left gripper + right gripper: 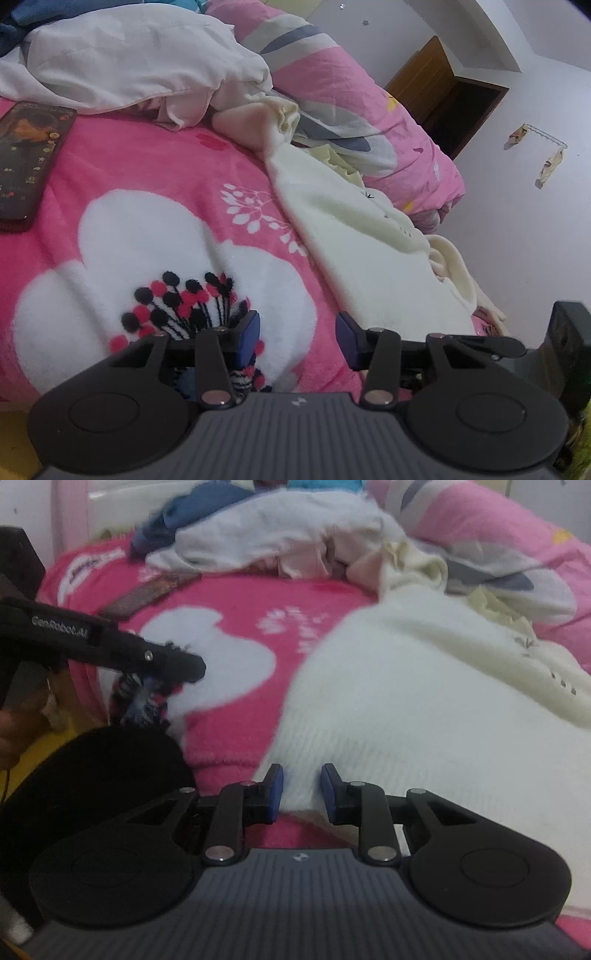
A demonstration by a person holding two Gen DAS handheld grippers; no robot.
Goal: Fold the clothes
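left gripper (297, 338) sits low over the near edge of the bed, pointing across it, tongs spread wide with nothing between them, just the fuzzy pink blanket (155, 158) under it with that big white flower and black-and-red dots. right gripper (302, 794) is down at the near hem of the cream sweater (424, 701), tongs parted with a bit of the knit showing in the gap between the blue pads (277, 794), though i can't tell if they touch it, so not clamped on anything. in the right wrist view the left gripper pokes in from the left side, and a bit of the hand (11, 731) holding it shows at the left edge.

the sweater is a soft ribbed knit, lying mostly flat on the right part of the blanket, running from near to far where it bunches up. far end of the bed has a crumpled white cloth (140, 55) that looks smooth and thin, plus a pink quilt (332, 74) with grey and blue patches. a phone (27, 162), flat and glossy, lies on the blanket at the left.
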